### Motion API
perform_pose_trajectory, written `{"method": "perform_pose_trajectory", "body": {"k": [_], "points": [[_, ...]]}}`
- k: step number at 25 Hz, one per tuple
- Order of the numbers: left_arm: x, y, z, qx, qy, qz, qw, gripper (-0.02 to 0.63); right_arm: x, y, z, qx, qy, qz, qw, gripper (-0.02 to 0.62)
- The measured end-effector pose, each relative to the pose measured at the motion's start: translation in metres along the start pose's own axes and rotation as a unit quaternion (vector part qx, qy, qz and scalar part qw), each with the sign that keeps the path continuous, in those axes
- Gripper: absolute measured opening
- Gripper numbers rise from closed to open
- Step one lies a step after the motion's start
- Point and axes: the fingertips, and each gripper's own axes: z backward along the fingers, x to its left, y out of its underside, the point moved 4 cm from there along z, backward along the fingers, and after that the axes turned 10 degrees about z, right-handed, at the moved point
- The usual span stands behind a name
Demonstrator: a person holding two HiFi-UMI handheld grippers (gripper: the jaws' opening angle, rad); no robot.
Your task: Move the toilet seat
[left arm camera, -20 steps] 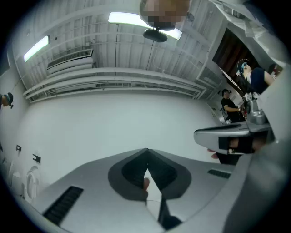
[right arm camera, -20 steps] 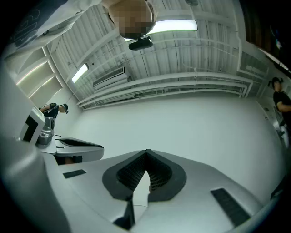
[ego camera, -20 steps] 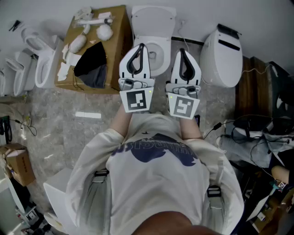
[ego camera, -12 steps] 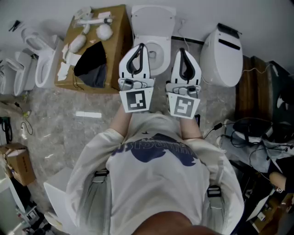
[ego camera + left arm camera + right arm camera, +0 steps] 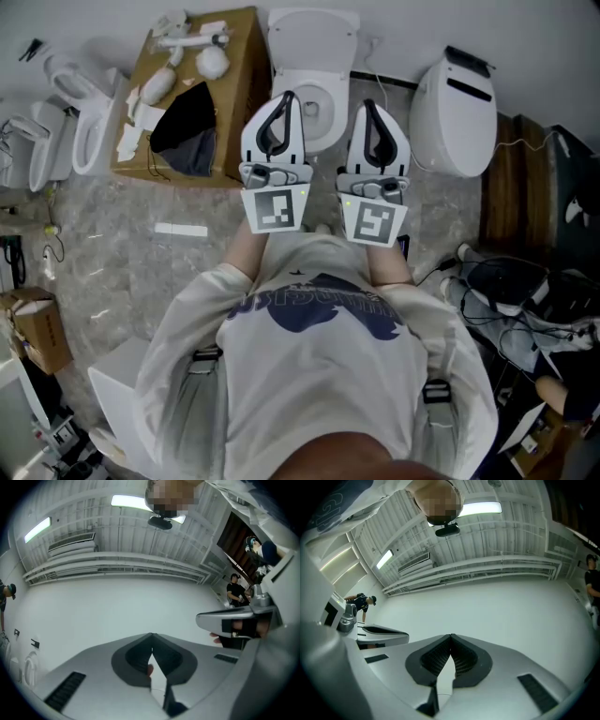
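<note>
A grey marbled floor (image 5: pixel 141 272) runs up to a plain white wall (image 5: pixel 94 19). A brown cardboard box (image 5: pixel 239 103) stands against that wall. A small carton (image 5: pixel 42 328) lies at the floor's left edge, and cables (image 5: pixel 506 281) tangle at its right. Overhead, strip lights (image 5: pixel 133 501) glow in a ribbed white ceiling (image 5: pixel 84 513) above a wall-mounted air conditioner (image 5: pixel 72 543).

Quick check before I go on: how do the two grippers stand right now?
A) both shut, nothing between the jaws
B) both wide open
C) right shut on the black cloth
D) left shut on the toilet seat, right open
A: in each gripper view the jaw tips meet with only bare wall beyond them, and the head view shows the left gripper and right gripper held in the air, clear of the toilet.
</note>
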Motion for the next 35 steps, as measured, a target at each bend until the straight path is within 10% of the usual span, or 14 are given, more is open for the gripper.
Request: {"method": "perform_pose_trajectory", "body": {"k": [19, 35], "points": [[0.007, 0.037, -0.044, 0.053, -0.036, -0.004, 0.9979, -0.002, -0.023, 0.06, -0.031, 0.045, -0.032, -0.035, 0.998, 0.009], [0.19, 0.202, -0.113, 0.223, -0.038, 0.043, 0.973, -0.002, -0.064, 0.258, -0.077, 0.278, 0.096, 0.001, 0.956, 0.011]]}}
